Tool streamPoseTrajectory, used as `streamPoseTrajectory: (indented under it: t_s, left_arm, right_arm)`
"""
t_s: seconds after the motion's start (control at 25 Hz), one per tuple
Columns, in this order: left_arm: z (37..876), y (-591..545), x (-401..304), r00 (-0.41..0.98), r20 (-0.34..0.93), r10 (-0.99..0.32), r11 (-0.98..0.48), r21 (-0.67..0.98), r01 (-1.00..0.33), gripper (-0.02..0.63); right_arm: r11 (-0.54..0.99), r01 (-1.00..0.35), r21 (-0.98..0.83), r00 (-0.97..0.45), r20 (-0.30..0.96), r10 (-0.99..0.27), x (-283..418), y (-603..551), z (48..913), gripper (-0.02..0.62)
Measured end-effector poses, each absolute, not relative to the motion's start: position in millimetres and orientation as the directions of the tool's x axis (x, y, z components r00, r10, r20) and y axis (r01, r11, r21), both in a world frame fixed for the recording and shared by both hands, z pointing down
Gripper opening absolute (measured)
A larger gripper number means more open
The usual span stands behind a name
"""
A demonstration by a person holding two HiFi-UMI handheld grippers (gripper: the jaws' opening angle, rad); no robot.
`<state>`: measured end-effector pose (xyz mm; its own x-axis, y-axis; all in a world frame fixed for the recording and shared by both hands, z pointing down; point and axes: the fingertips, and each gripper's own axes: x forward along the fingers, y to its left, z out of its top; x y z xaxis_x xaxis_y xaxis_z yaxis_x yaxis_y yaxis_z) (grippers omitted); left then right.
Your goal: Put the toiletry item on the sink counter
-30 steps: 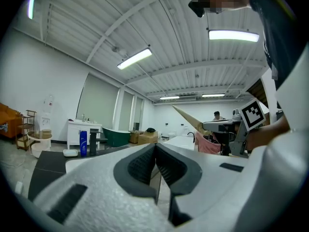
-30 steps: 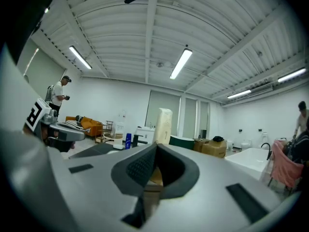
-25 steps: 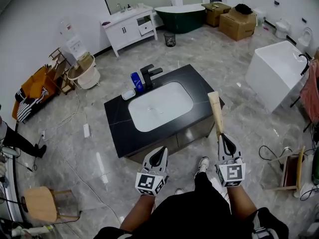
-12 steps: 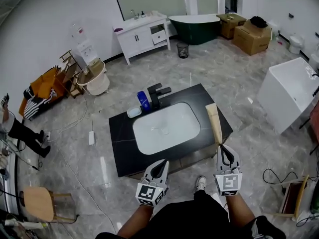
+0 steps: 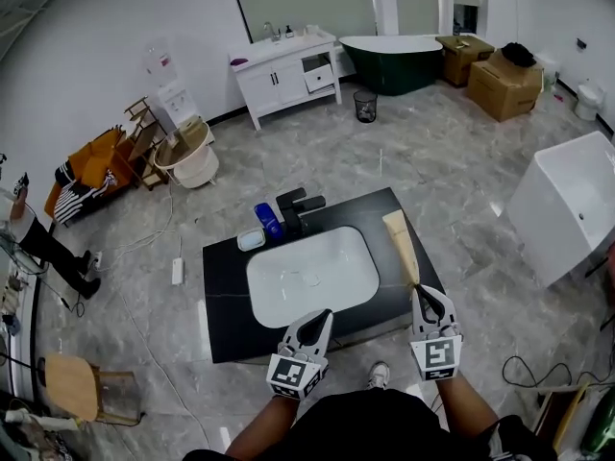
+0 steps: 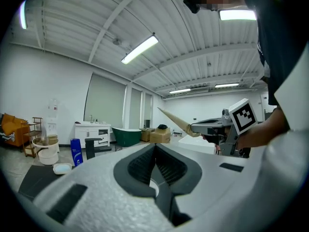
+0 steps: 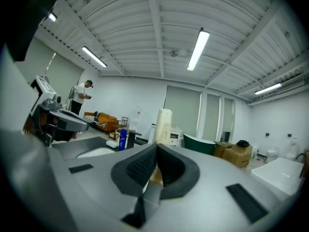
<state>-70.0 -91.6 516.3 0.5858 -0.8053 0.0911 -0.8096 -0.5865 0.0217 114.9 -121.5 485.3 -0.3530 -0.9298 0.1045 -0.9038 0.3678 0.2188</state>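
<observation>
Gripping right tool (image 5: 429, 298): clamped on long beige tapered tube (image 5: 401, 248), above table's right edge.
Left tool (image 5: 321, 319): closed, empty.
Black stone table (image 5: 223, 296): white oval basin (image 5: 307, 277) inset; grey marble floor (image 5: 432, 161).
Right gripper view only: standing person (image 7: 79, 98) near orange sofa (image 7: 104, 118).

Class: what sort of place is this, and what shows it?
Probably a bathroom-fittings showroom or workshop: a freestanding black sink counter, a green bathtub and a white vanity stand apart on one floor.

Matt beige tube (image 5: 401, 246), dark stone-look counter (image 5: 223, 296), glossy white basin (image 5: 307, 277)
</observation>
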Motion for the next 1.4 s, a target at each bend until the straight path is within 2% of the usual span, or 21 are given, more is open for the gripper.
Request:
streamPoseTrajectory:
  t_s: [0.44, 0.92, 1.4]
  left_arm:
    - [531, -111, -61, 0.508, 0.139, -0.85, -0.507, 0.041, -0.861, 0.009]
    - [546, -131, -108, 0.452, 0.176, -0.875, -0.45, 0.05, -0.892, 0.009]
    - [546, -161, -141, 0.447, 0.162, -0.88, -0.444, 0.055, -0.894, 0.009]
  right_arm:
    - [0.445, -0.883, 0.148, -0.422, 0.164, -0.892, 131, -169, 515, 0.007]
    - [0.429, -0.896, 0.117, -0.387, 0.268, -0.882, 113, -214, 559, 0.008]
    - [0.431, -0.894, 0.124, -0.342, 0.434, -0.834, 95, -253, 632, 0.008]
